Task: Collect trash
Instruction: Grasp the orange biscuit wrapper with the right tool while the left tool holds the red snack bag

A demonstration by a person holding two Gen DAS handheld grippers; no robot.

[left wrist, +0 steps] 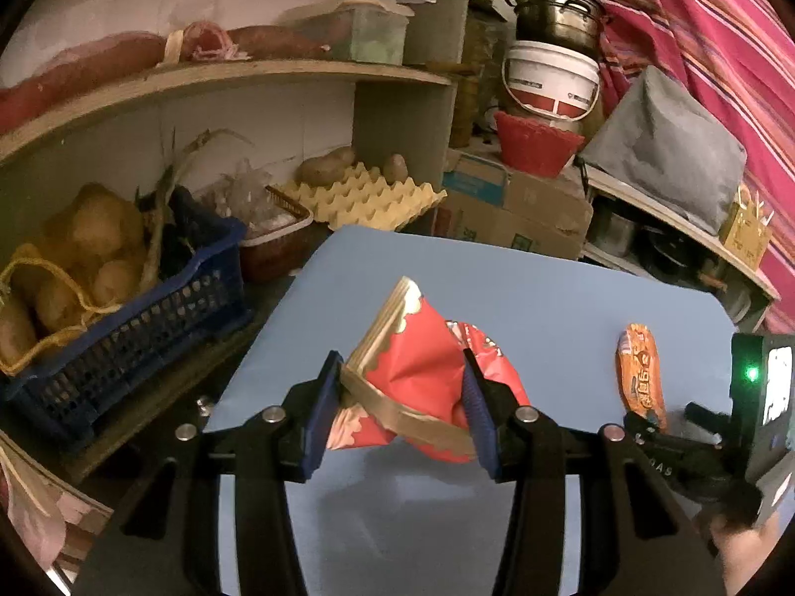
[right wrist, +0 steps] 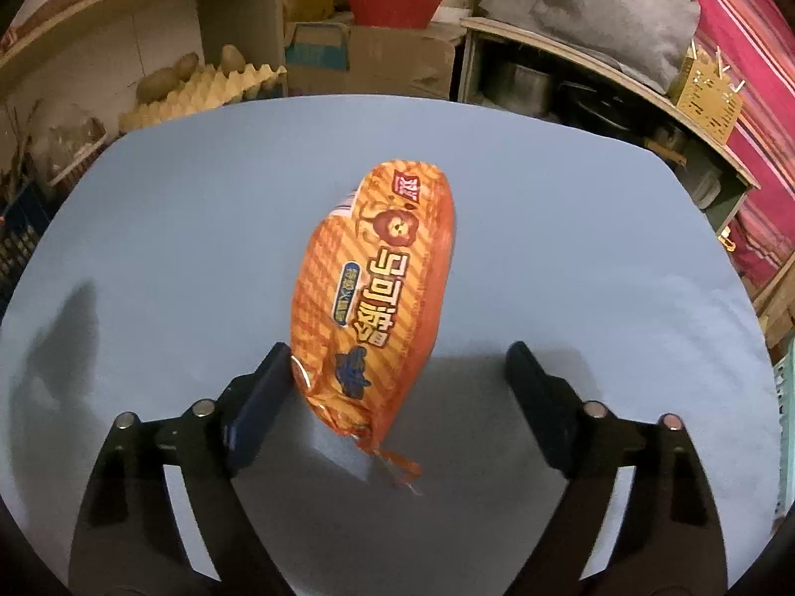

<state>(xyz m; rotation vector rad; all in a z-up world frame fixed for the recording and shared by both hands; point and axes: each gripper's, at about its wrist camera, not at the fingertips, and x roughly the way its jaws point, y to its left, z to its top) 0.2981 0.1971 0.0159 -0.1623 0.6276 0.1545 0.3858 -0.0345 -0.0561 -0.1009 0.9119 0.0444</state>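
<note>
- Left tool (left wrist: 403, 400) points forward and down, its blue pads (left wrist: 478, 409) pressed on a crumpled wrapper.
- Right tool (right wrist: 397, 390) points steeply down, fingers spread wide, gripping nothing.

The left gripper (left wrist: 402, 397) covers the lower left corner and part of the right side of the red wrapper (left wrist: 412, 377), so its print cannot be read. In the left wrist view the right gripper (left wrist: 651, 427) is cut off by the right edge, its fingertips blurred against the orange snack packet (left wrist: 641, 372); contact there cannot be judged. In the right wrist view the near tail of the orange snack packet (right wrist: 377, 298) is blurred. The blue table (right wrist: 596, 248) runs out of frame at the bottom in both views.
</note>
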